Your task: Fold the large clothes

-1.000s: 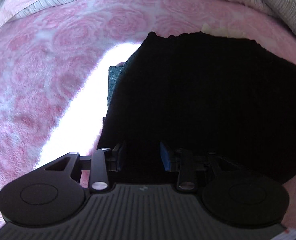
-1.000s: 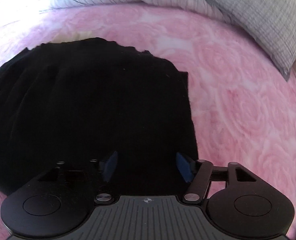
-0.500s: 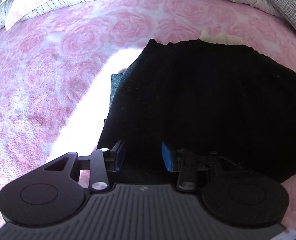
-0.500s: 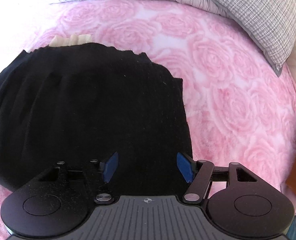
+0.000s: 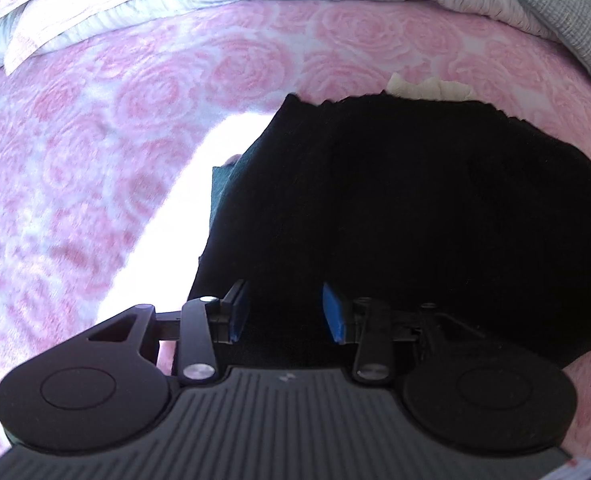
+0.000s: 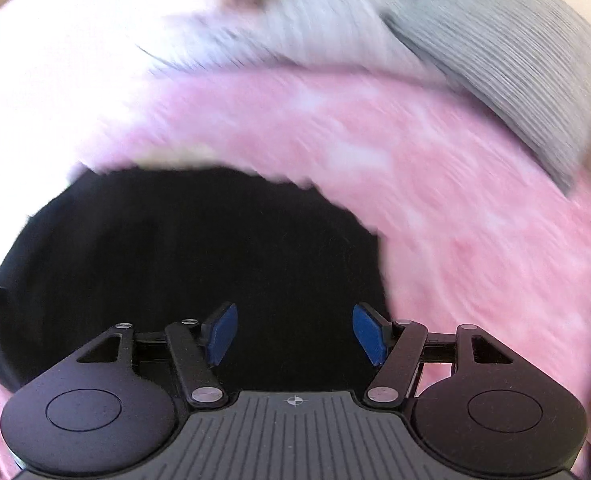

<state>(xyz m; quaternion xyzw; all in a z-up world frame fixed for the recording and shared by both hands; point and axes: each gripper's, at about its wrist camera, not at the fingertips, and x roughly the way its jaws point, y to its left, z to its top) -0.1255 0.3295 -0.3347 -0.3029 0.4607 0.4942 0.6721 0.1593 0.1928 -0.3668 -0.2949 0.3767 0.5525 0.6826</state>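
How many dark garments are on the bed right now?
1: a black garment lies folded on the pink rose blanket, just ahead of both grippers. A cream scrap peeks from beyond its far edge; more could be hidden beneath.

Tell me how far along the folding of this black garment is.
Done: the black garment lies on the pink blanket as a compact, layered bundle. In hand: nothing; the left gripper and right gripper hover open above it. Left: possibly a final fold or tidying; its dark surface hides the detail.
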